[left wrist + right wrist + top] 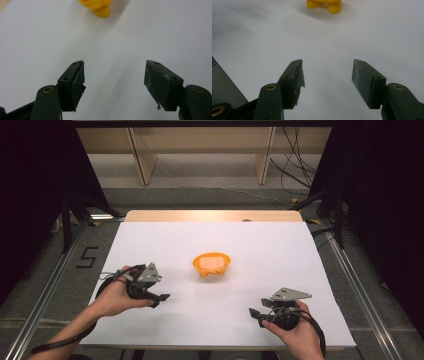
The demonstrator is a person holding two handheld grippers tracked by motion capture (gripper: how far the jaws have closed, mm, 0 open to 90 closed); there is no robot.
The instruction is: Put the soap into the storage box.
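Left tongs (161, 297) parted with nothing between the pads. Right tongs (254, 314) likewise parted and empty, both low over the white bench (280, 250). Orange bowl (212, 264) at mid-bench, ahead of both and well apart from either, with something pale pink inside. Probably still the approach step. Calls next for closing in on the bowl's rim and pinching it squarely.

A white sheet (280, 270) covered most of the table; a strip of bare pale wood (210, 215) showed along its far edge. Beyond stood light wooden shelf legs (141, 160); black cables (295, 165) trailed over the grey floor; a "5" (87, 257) was marked at the left.
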